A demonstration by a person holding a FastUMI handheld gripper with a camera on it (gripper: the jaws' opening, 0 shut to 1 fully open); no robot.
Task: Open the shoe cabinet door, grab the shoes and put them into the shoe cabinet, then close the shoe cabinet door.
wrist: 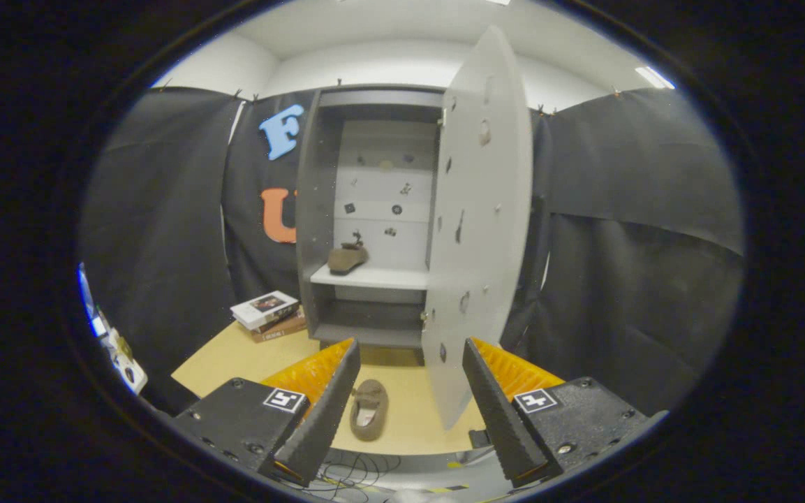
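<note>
Dim booth, bright ceiling lights (655,77), strong fisheye bending at edges.

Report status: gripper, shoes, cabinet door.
Hand-held gripper open, empty. One shoe on cabinet shelf; other shoe on table between fingers. Cabinet door open, nothing blocking.

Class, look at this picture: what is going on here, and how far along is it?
A person is loading a shoe cabinet using a hand-held gripper, whose fingers are open and hold nothing. The cabinet door stands wide open. One shoe already sits on the middle shelf; the other shoe lies on the table, between the fingers and just ahead of them. Some books are stacked beside the cabinet.
</note>
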